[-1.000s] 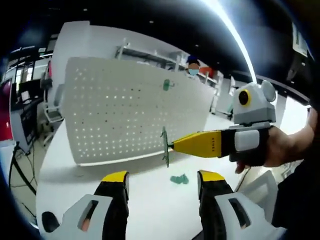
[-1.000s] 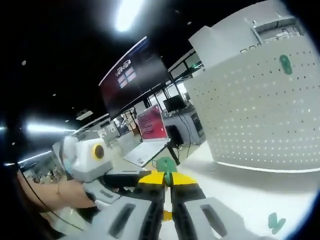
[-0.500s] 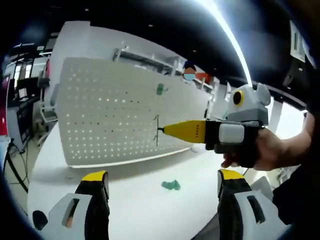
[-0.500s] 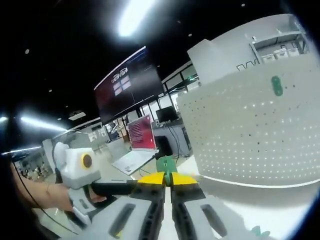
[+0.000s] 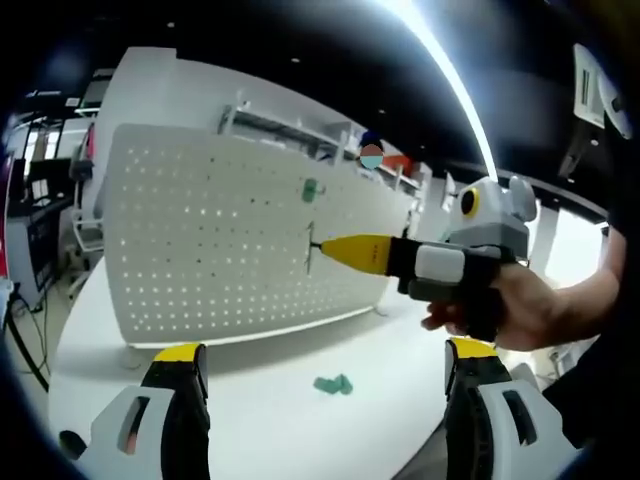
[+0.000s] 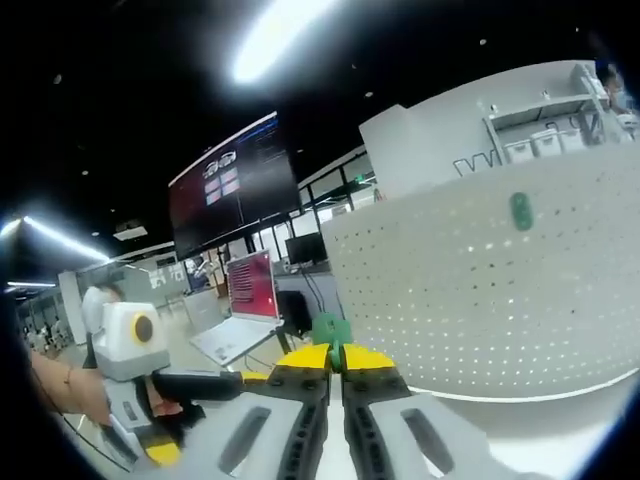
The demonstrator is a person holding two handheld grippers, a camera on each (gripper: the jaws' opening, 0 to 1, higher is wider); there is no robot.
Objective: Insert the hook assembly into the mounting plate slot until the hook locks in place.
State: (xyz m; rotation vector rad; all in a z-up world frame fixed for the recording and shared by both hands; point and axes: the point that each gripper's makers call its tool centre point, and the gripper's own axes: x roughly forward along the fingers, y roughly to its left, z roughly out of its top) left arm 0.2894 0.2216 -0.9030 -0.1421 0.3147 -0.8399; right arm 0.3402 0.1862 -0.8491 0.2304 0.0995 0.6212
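Green hook assembly [image 6: 331,331], pinched in the right gripper [image 5: 322,246], now sits closer to the white pegboard [image 5: 220,240] ahead; the left gripper [image 5: 318,385] has spread wider.

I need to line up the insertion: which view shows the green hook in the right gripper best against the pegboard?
The left gripper view: it shows the right gripper side-on, holding the hook edge-on before the pegboard. The right gripper view shows just the hook's green top above shut jaws.
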